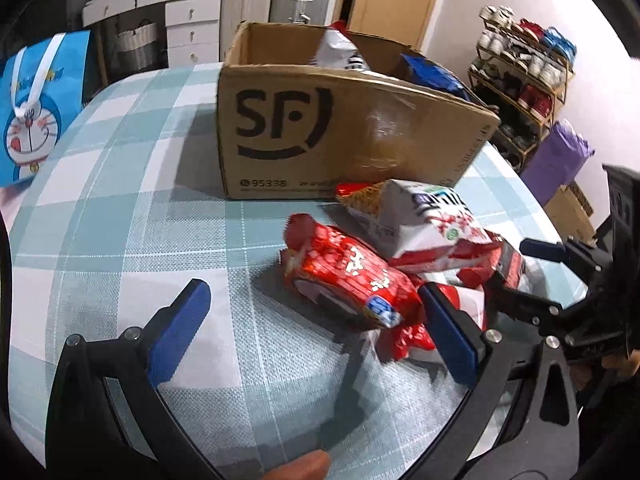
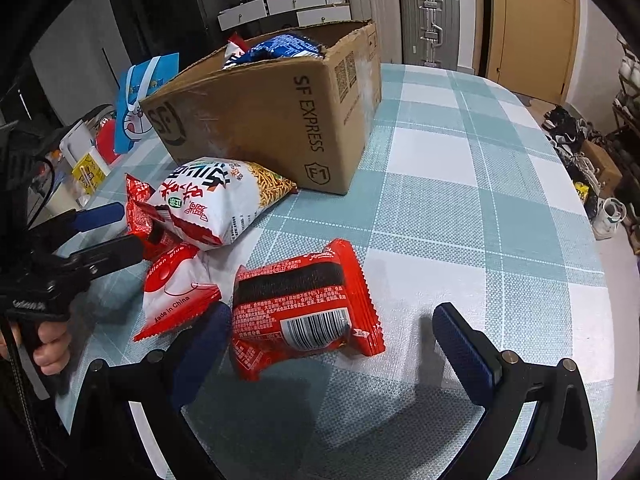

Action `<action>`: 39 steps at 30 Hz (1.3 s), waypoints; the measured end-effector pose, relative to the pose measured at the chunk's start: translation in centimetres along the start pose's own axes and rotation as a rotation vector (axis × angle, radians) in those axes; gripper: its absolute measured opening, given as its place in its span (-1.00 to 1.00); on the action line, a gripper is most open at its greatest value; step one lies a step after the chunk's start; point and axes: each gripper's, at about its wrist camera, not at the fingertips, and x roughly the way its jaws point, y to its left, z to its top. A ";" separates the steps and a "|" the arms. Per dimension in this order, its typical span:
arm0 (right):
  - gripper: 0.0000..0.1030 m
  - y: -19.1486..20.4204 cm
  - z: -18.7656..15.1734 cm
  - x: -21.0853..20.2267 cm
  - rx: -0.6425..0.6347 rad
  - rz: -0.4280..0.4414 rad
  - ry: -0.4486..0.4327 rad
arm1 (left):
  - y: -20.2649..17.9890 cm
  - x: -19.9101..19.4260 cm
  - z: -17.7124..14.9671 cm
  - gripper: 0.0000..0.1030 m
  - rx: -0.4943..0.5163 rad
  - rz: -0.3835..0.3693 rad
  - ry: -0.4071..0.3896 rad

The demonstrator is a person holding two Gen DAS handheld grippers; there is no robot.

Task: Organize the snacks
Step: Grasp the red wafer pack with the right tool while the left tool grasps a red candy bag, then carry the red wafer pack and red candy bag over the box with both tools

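A cardboard SF box (image 1: 340, 128) (image 2: 272, 120) stands on the checked tablecloth with snack bags inside. In front of it lie a white-and-red snack bag (image 1: 424, 224) (image 2: 216, 204), a red packet (image 1: 344, 276) and a red-and-white bag (image 2: 176, 288). Another red packet with a barcode (image 2: 308, 312) lies between my right gripper's fingers. My left gripper (image 1: 316, 332) is open just in front of the red packet. My right gripper (image 2: 332, 344) is open around the barcode packet; it also shows in the left wrist view (image 1: 516, 264). The left gripper shows in the right wrist view (image 2: 116, 228) beside the small red packet.
A blue Doraemon bag (image 1: 36, 108) stands at the table's left edge. Drawers and suitcases (image 2: 428, 20) stand behind the table. A shoe rack (image 1: 520, 72) stands to the right, with a purple bag (image 1: 556, 156) near it.
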 end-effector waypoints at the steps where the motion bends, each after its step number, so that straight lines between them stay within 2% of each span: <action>1: 0.99 0.0 -0.1 0.0 -0.002 0.003 -0.002 | 0.2 0.1 0.0 0.99 -0.008 -0.004 0.006; 5: 0.98 0.3 -0.2 0.1 -0.014 0.001 -0.003 | 0.9 0.6 0.1 0.94 -0.033 -0.021 0.016; 10: 0.92 0.4 -0.2 0.2 -0.018 0.009 0.000 | 1.0 0.6 0.2 0.59 -0.014 -0.061 0.016; 14: 0.88 0.4 -0.1 0.1 -0.021 0.021 -0.008 | 0.9 0.7 0.2 0.46 0.004 -0.072 0.009; 15: 0.85 0.4 -0.1 0.0 -0.022 0.024 -0.012 | 0.8 0.8 0.2 0.35 0.006 -0.076 0.008; 17: 0.64 0.5 -0.1 -0.1 -0.027 0.031 -0.014 | 0.6 0.6 0.0 0.09 0.011 -0.082 0.009; 19: 0.58 0.5 -0.2 -0.1 -0.029 0.038 -0.011 | 0.6 0.7 -0.3 -0.25 0.020 -0.091 0.022; 21: 0.54 0.6 -0.2 0.0 -0.033 0.044 -0.010 | 0.6 0.6 -0.5 -0.31 0.019 -0.095 0.023; 22: 0.51 0.6 -0.2 0.0 -0.037 0.044 -0.007 | 0.7 0.5 -0.7 -0.41 0.017 -0.094 0.021; 28: 0.38 0.9 -0.3 0.0 -0.058 0.048 -0.005 | 1.2 -0.1 -0.9 -0.56 0.016 -0.081 -0.004; 35: 0.33 1.0 -0.5 -0.2 -0.068 0.049 -0.011 | 2.0 -0.5 -0.9 -0.56 0.012 -0.078 -0.016; 39: 0.19 1.2 -0.5 -0.5 -0.078 0.051 -0.018 | 2.1 -0.8 -0.9 -0.56 0.021 -0.071 -0.024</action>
